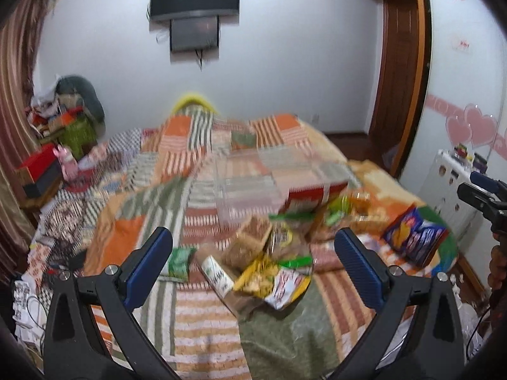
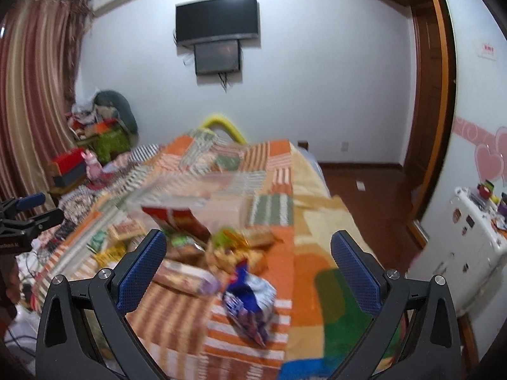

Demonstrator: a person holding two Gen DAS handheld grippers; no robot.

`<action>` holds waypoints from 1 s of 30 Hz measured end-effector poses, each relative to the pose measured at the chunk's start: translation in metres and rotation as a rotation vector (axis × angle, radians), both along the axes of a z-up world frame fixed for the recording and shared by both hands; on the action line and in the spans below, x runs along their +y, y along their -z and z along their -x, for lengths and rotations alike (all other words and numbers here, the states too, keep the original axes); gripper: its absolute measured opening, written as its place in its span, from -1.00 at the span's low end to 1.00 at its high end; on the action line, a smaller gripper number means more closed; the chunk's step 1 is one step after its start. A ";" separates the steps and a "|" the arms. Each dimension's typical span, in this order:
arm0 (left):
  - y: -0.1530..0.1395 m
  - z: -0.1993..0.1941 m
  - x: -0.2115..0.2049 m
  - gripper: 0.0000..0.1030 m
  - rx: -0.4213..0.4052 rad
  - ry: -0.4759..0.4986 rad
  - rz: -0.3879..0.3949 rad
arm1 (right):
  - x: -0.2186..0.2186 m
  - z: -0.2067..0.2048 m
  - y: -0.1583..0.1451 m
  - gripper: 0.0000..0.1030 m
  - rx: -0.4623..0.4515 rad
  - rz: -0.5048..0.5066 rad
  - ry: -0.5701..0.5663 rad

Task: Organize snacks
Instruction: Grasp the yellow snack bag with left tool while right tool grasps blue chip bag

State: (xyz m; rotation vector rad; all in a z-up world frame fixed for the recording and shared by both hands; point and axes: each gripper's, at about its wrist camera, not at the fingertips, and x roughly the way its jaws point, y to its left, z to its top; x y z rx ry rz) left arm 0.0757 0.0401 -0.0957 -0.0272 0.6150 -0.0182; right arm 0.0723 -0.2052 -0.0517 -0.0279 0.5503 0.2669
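- My left claw (image 1: 253,261) hangs spread wide over the bed (image 1: 142,221), gripping nothing.
- A blurred snack pile (image 1: 269,262) lies between my fingers.
- Clear bin (image 1: 250,190) sits beyond it.
- Blue chip bag (image 1: 413,232) lies apart, right.

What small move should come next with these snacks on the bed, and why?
Probably lower the right gripper onto the blue snack bag. Both grippers are open and empty, that bag lies apart from the pile, nearest the right fingers, and the clear bin waits behind.
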 end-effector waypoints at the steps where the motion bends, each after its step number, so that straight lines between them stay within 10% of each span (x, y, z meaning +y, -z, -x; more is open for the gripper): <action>1: 0.007 -0.005 -0.001 1.00 0.025 0.005 0.008 | -0.002 -0.003 0.007 1.00 0.029 0.004 0.004; 20: 0.106 -0.066 -0.021 1.00 0.344 0.061 0.083 | -0.009 -0.036 0.071 0.95 0.277 0.015 -0.048; 30: 0.114 -0.067 -0.042 1.00 0.313 0.111 0.021 | 0.000 -0.045 0.087 0.08 0.360 -0.015 -0.111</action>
